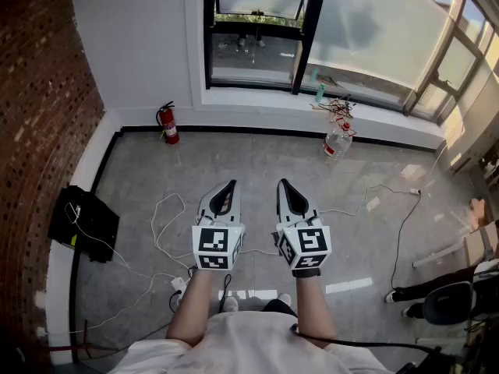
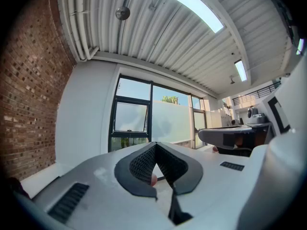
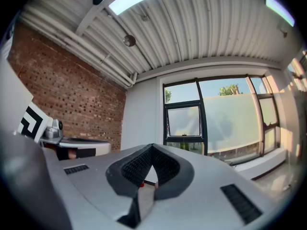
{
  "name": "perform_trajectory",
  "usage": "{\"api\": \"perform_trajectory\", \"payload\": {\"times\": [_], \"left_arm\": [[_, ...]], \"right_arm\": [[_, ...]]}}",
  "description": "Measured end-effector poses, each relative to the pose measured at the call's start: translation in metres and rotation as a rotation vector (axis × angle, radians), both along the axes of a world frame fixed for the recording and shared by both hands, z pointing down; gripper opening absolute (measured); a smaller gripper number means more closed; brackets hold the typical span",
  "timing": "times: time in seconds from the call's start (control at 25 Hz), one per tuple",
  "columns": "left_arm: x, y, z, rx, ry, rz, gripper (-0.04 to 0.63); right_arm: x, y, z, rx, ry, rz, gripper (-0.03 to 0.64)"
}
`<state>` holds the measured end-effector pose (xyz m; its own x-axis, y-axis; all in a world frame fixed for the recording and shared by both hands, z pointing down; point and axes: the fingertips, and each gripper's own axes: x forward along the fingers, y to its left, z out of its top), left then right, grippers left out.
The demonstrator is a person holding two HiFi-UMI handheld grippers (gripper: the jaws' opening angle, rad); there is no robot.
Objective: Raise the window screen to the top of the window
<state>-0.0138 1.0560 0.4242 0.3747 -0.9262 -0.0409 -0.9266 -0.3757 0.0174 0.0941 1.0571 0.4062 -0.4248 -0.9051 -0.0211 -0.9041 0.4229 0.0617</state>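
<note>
The black-framed window (image 1: 257,29) is set in the far white wall, with a small tilted sash at its left and a wide frosted pane (image 1: 374,29) to its right. In the gripper views the window (image 2: 130,123) (image 3: 184,121) stands well ahead, some way off. Both grippers are held level, side by side, above the grey floor and pointing at the window. My left gripper (image 1: 231,184) (image 2: 156,145) is shut with nothing in it. My right gripper (image 1: 281,182) (image 3: 152,146) is also shut and empty. Neither touches the window.
A red fire extinguisher (image 1: 168,123) stands by the wall at the left. A water bottle (image 1: 337,141) and tangled wires sit below the sill. White cables cross the floor. A black box (image 1: 84,223) lies by the brick wall; an office chair (image 1: 448,302) is at the lower right.
</note>
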Motion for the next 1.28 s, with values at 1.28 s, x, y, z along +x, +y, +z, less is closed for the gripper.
{"api": "perform_trajectory", "payload": {"times": [1.28], "left_arm": [[0.147, -0.173, 0.022, -0.034, 0.064, -0.126, -0.008]], "right_arm": [[0.115, -0.189, 0.035, -0.074, -0.081, -0.258, 0.000]]}}
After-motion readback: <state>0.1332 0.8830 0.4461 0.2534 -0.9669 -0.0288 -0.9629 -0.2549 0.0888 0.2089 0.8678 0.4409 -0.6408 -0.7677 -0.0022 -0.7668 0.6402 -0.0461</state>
